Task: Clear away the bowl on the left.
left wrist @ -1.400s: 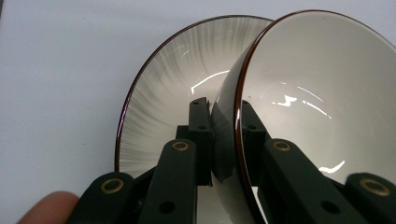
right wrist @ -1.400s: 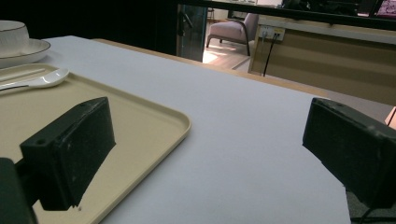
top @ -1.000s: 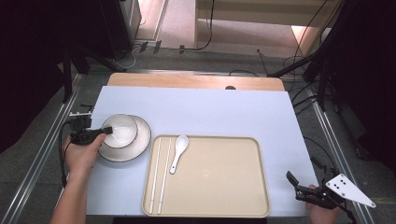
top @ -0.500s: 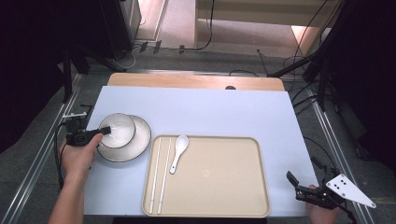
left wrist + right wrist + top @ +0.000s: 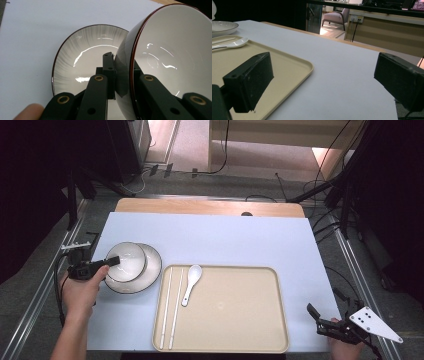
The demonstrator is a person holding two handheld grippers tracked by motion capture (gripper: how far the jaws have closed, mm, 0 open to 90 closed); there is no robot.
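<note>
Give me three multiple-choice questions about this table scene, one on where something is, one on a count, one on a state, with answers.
1. Where does the spoon lie?
A. on the tray
B. in the bowl
C. on the bare table

2. How many chopsticks lie on the tray?
A. one
B. two
C. four

3. What is the left gripper doing?
A. hanging open
B. shut on the plate
C. shut on the bowl's rim

Answers: 1 A, the spoon rests at the tray's left end. 2 B, two pale sticks lie side by side. 3 C, its fingers pinch the tilted bowl's wall.

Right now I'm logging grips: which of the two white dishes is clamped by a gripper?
The bowl: the left gripper is shut on its rim, tilting it. The plate beneath lies flat, ungripped.
</note>
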